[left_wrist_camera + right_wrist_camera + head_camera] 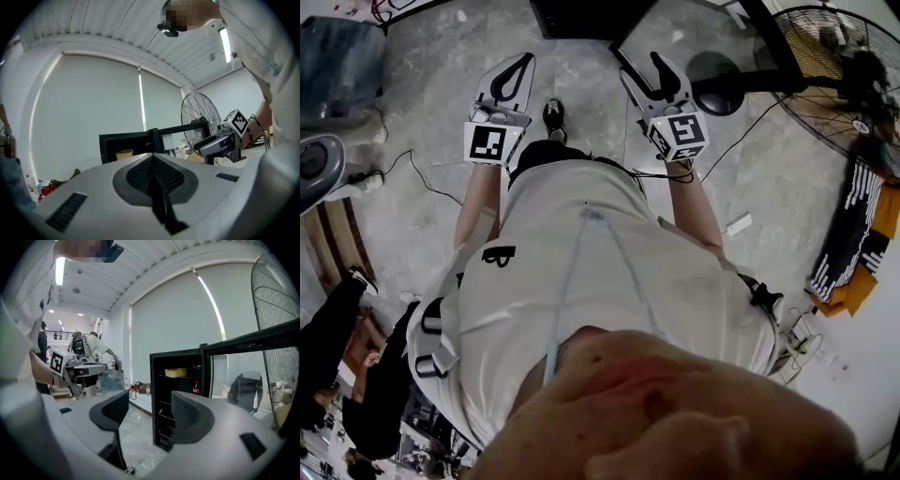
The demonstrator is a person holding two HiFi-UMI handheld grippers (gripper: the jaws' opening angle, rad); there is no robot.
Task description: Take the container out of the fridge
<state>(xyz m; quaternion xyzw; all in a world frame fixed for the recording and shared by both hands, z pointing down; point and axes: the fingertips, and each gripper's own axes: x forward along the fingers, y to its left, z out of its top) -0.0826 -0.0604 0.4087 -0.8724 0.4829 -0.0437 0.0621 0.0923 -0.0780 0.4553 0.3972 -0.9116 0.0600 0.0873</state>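
The left gripper [523, 60] has its jaws pressed together with nothing between them. The right gripper [642, 67] has its jaws wide apart and empty. The yellow container [176, 372] sits on the upper shelf of the open fridge [154, 394], well apart from both grippers.

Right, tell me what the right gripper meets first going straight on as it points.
Probably the open black fridge, at its lower shelves, below the shallow yellow container; depth unclear.

Bright, even light; strong fisheye distortion
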